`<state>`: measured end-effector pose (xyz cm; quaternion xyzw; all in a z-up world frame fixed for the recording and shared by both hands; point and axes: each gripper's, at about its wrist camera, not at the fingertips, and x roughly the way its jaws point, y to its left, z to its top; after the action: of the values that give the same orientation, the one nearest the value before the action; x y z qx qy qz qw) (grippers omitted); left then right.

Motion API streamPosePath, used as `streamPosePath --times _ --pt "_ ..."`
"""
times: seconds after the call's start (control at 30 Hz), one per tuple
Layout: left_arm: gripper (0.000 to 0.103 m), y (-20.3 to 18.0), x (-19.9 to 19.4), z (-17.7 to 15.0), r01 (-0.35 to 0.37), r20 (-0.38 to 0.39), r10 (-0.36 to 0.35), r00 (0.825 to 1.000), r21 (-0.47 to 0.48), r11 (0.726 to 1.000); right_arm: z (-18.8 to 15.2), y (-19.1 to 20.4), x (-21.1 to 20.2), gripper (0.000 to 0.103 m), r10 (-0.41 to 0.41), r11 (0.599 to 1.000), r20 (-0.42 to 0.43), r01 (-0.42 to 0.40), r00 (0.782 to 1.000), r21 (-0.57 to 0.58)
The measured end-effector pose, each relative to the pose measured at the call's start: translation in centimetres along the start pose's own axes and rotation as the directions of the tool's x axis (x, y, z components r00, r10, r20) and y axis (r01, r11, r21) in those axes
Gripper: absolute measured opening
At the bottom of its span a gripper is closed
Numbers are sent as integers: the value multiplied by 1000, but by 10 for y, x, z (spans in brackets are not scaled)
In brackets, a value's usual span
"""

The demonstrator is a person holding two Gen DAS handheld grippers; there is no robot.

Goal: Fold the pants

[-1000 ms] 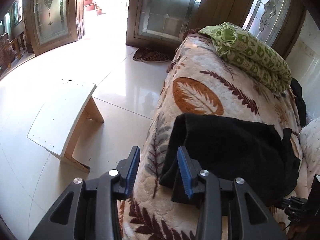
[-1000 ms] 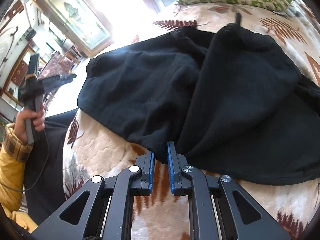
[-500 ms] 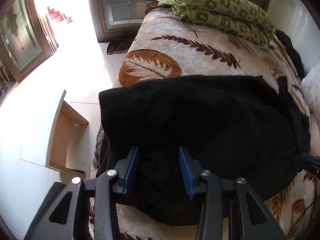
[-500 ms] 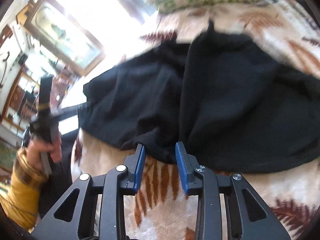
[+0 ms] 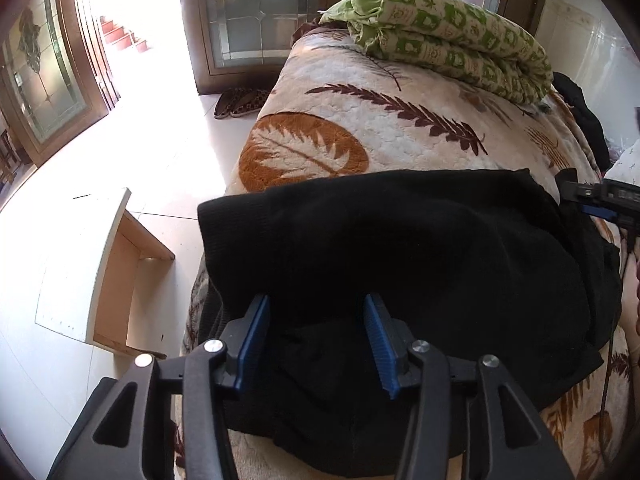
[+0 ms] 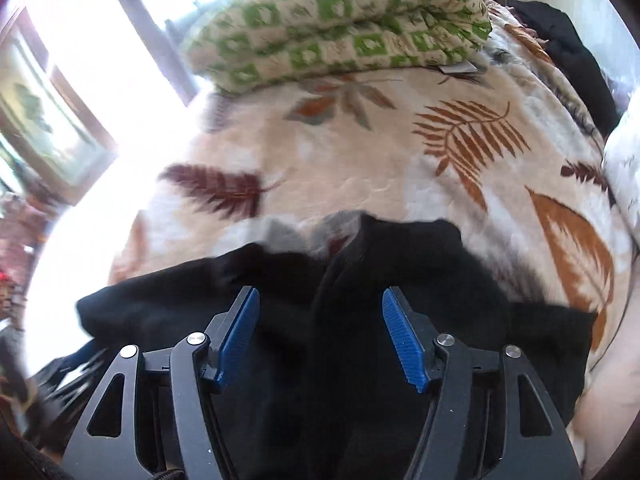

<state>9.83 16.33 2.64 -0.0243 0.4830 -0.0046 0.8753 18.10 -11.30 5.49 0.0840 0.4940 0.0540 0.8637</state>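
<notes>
Across the leaf-print blanket (image 5: 360,92) covering the bed, I see the black pants (image 5: 400,248) lying folded over in a dark bundle, their near edge hanging toward the bed's side by the tiled floor (image 5: 152,148). My left gripper (image 5: 316,340) hovers right over the near part of the pants, jaws opening, blue pads (image 5: 252,340) spread with black cloth showing in the gap below them, and I see no pinch on it. From the right wrist view, blurred with motion, my right gripper (image 6: 320,336) sits above the pants (image 6: 400,272) too, its jaws opening, pads apart, nothing clamped between them. In the left view the right gripper's tip (image 5: 600,200) pokes in at the far right edge of the pants. At the head of the bed, a folded green-and-cream quilt (image 5: 448,36) rests on the blanket, well apart from the pants. Beside the bed on the floor stands a pale wooden bench (image 5: 80,264), and a pair of slippers (image 5: 240,102) sits by the glass-panelled door (image 5: 256,12).
</notes>
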Motion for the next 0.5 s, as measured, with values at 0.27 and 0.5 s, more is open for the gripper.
streamPosePath --times 0.27,0.5 --pt "51 4 0 1 15 5 -15 1000 -10 1000 -33 -55 -57 12 60 997 160 -67 985 40" --pt "52 3 -1 0 6 7 -6 1000 -1 1000 -101 -136 -109 12 -50 992 138 33 989 120"
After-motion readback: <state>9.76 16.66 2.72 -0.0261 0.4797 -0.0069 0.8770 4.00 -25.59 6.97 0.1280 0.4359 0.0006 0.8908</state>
